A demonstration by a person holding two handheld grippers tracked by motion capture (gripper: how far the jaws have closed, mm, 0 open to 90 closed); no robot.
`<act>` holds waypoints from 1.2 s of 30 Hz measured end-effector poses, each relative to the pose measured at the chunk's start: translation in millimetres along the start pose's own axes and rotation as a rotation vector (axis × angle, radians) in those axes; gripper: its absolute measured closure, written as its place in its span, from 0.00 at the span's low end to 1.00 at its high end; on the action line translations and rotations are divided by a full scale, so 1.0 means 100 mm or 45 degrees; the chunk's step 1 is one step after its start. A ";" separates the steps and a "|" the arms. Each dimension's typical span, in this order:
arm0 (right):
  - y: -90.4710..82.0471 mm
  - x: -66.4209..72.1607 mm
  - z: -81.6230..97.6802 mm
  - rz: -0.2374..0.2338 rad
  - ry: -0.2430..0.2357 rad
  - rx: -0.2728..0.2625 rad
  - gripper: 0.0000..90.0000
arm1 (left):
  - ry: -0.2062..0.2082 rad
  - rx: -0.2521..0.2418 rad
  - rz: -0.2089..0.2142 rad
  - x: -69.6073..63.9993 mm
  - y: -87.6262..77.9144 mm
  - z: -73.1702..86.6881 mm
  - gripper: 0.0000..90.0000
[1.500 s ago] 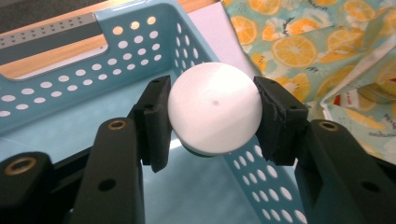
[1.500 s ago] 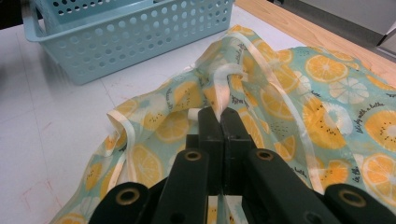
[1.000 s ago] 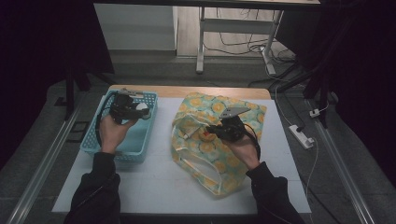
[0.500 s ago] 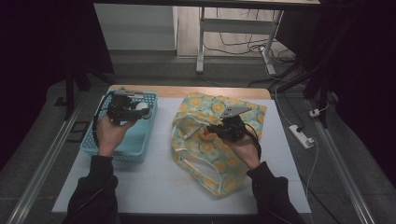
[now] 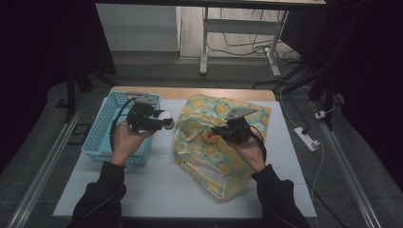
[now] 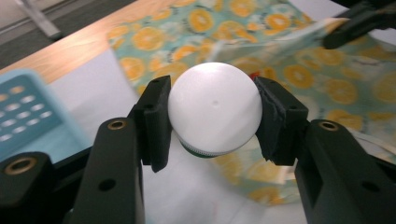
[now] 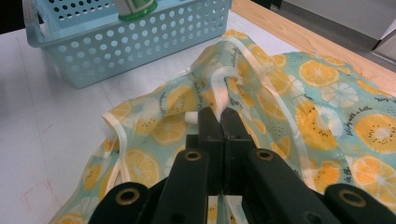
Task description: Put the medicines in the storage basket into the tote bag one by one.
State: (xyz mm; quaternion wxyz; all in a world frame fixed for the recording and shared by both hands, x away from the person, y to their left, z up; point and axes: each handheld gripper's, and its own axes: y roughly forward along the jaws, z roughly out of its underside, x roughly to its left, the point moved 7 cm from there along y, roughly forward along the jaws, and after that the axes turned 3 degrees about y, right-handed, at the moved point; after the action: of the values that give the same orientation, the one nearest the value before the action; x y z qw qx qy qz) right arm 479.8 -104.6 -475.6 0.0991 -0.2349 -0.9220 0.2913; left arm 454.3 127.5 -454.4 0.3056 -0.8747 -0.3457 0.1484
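Note:
My left gripper point(image 5: 164, 122) point(image 6: 212, 86) is shut on a white round-topped container point(image 5: 165, 115) point(image 6: 214, 107) with a green band under its cap. It hangs over the right rim of the blue basket point(image 5: 100, 140) point(image 6: 21, 116), close to the bag. The bag point(image 5: 214, 154) point(image 6: 299, 70) point(image 7: 336, 98) is teal cloth printed with orange slices and lies crumpled on the white mat. My right gripper point(image 5: 216, 131) point(image 7: 219, 114) is shut on the bag's pale edge strap point(image 7: 222, 88) and holds it lifted. Something small and red point(image 5: 209, 137) shows at the bag's mouth.
The perforated basket point(image 7: 140, 46) stands at the left of the mat; a white-and-green thing point(image 7: 135, 7) shows above it. A white power strip point(image 5: 306, 138) lies off the table's right side. Bare white mat point(image 5: 157, 190) stretches toward the front edge.
My left gripper has moved right and a little up, from over the basket's middle to its right rim, carrying the white container. The right gripper and the bag have stayed put.

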 end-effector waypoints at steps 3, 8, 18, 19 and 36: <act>-0.01 0.00 -0.01 0.003 -0.001 -0.001 0.99 | 0.020 0.009 0.042 -0.10 0.08 -0.02 0.56; 0.00 0.00 0.00 0.001 -0.003 -0.001 1.00 | 0.047 0.035 0.112 -0.24 0.22 -0.04 0.56; 0.03 0.02 0.00 0.002 -0.014 0.010 0.99 | 0.126 0.088 0.173 -0.51 0.50 -0.11 0.56; 0.03 0.02 0.00 0.002 -0.016 0.010 0.99 | 0.131 0.095 0.178 -0.52 0.52 -0.11 0.56; 0.08 0.06 0.03 -0.009 -0.036 0.029 0.99 | 0.180 0.168 0.215 -0.65 1.03 -0.20 0.56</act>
State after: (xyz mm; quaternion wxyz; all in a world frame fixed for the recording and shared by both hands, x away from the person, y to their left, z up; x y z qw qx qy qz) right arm 476.8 -97.3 -482.2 0.0899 -0.2263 -0.9208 0.3047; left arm 469.8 14.9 -501.5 0.3726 -0.8869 -0.2380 0.1342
